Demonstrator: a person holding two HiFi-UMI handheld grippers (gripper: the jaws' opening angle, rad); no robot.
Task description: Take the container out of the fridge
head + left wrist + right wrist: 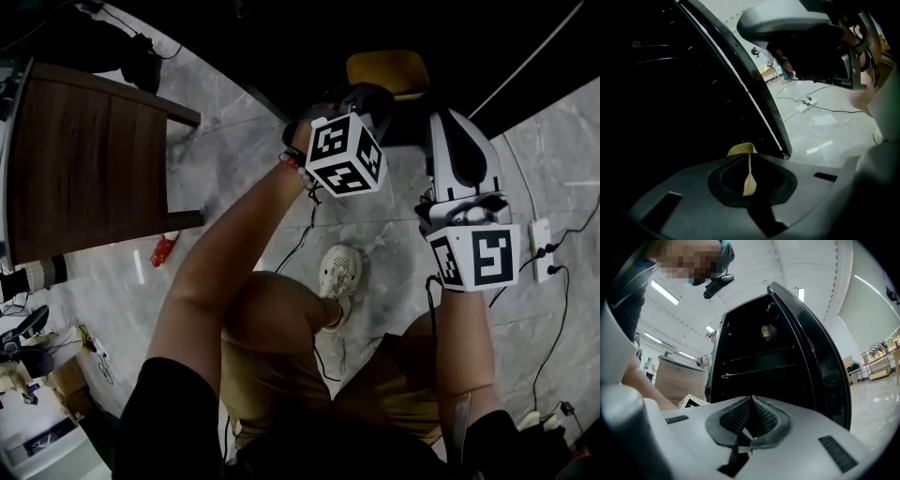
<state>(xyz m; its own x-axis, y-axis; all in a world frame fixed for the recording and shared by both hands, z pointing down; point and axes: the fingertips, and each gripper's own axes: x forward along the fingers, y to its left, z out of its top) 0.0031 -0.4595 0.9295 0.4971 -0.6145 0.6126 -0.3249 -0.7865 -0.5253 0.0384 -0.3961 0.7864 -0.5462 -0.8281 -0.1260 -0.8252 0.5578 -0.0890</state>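
Observation:
The black fridge [759, 362] stands open, its door [820, 357] swung to the right and its wire shelves dark. A small brownish jar-like container [765, 331] sits on an upper shelf. My left gripper [749, 161] is shut on a thin tan strip [749, 180] that curls over at its top; what the strip belongs to is hidden. The fridge door's edge [754, 89] runs just beyond it. In the head view the left gripper [361, 108] reaches toward the dark fridge, with a yellow rounded thing [387, 70] ahead of it. My right gripper [752, 413] is shut and empty, right of the left one.
A wooden table [84, 159] stands to the left, with a red object [163, 249] on the marble floor beside it. A power strip [541, 248] and cables lie at the right. The person's shoe [339, 272] is below the grippers. A wooden cabinet [679, 378] stands left of the fridge.

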